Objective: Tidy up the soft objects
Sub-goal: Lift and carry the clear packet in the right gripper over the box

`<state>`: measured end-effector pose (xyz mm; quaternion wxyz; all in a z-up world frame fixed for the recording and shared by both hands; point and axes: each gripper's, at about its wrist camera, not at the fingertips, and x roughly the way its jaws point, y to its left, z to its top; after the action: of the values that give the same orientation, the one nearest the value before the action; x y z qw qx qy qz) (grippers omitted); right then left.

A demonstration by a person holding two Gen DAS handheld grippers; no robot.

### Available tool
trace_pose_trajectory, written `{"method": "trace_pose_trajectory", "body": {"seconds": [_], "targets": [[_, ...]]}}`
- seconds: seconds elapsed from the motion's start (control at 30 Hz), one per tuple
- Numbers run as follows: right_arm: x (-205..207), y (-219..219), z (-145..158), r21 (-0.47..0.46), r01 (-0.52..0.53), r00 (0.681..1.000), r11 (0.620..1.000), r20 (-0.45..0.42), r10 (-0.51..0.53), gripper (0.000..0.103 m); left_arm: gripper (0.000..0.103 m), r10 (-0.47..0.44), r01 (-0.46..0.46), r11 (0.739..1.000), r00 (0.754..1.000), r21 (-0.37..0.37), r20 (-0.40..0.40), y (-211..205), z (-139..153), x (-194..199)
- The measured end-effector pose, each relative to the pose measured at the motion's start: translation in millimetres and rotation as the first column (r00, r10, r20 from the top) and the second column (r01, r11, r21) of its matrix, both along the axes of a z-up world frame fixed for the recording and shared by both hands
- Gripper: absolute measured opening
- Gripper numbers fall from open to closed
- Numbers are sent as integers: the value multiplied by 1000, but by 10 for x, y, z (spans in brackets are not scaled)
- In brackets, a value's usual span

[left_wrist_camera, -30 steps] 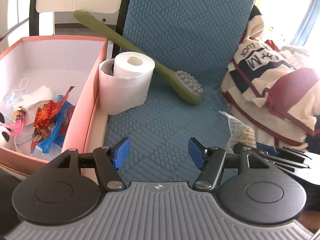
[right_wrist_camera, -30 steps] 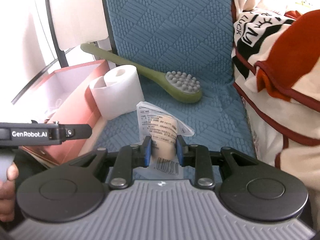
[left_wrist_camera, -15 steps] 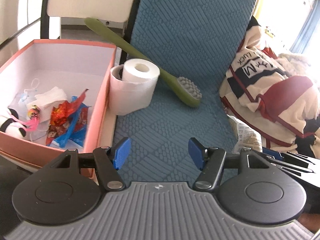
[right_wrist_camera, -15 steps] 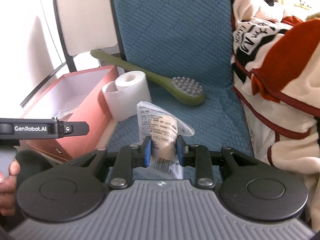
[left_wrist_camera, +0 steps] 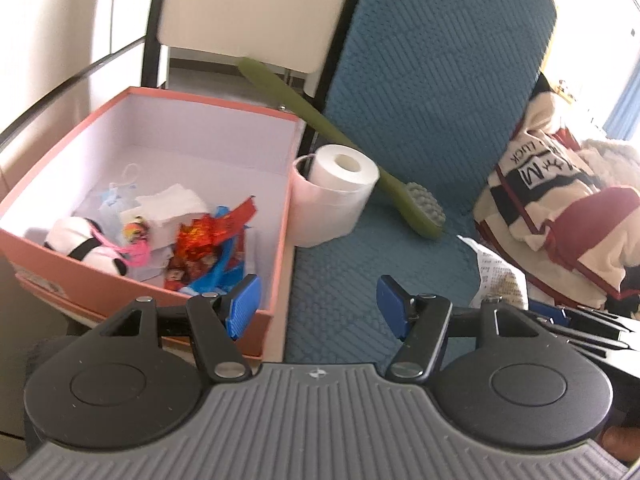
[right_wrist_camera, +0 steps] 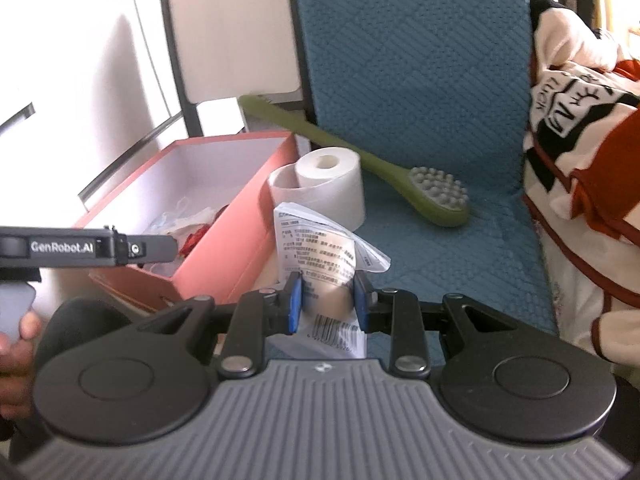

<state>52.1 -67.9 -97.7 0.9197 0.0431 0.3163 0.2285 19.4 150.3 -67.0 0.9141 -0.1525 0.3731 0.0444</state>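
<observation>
Left wrist view: the left tongs (left_wrist_camera: pixel 318 304) stand wide apart with nothing between the blue pads, over the left edge of the blue seat (left_wrist_camera: pixel 360 280). Just beside that edge sits a pink box (left_wrist_camera: pixel 280 216), open, holding a panda toy (left_wrist_camera: pixel 86 244), folded white cloth (left_wrist_camera: pixel 176 208) and red and blue wrappers (left_wrist_camera: pixel 208 248). A paper roll (left_wrist_camera: pixel 332 196) stands upright on the seat, touching the box's far right corner. A green brush (left_wrist_camera: pixel 424 212) lies slantwise behind the roll, its handle reaching past the seat's left edge. A striped garment (left_wrist_camera: pixel 560 208) is heaped at the seat's right edge. The packet (left_wrist_camera: pixel 496 276) shows near the garment.

Right wrist view: the right tongs (right_wrist_camera: pixel 326 300) are clamped on the packet (right_wrist_camera: pixel 320 248), a clear printed sachet with a barcode, held above the seat's (right_wrist_camera: pixel 460 264) near left part, close to the box (right_wrist_camera: pixel 224 256). The left tongs' side (right_wrist_camera: pixel 100 248) juts in at left, with a hand (right_wrist_camera: pixel 16 344) below it. Roll (right_wrist_camera: pixel 328 188), brush (right_wrist_camera: pixel 436 196) and garment (right_wrist_camera: pixel 588 184) lie beyond.
</observation>
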Motion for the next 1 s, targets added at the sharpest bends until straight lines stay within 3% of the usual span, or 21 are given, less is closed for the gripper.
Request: {"method": "trace_pose_trajectory", "body": {"seconds": [0.63, 1.0], "targets": [[-250, 949, 335, -3, -217, 975, 976, 51, 217, 31, 70, 143, -143, 990, 990, -12, 4, 771, 177, -508], [-137, 1471, 321, -14, -286, 958, 958, 27, 286, 32, 70, 194, -195, 981, 981, -12, -20, 1228, 154, -589]]}}
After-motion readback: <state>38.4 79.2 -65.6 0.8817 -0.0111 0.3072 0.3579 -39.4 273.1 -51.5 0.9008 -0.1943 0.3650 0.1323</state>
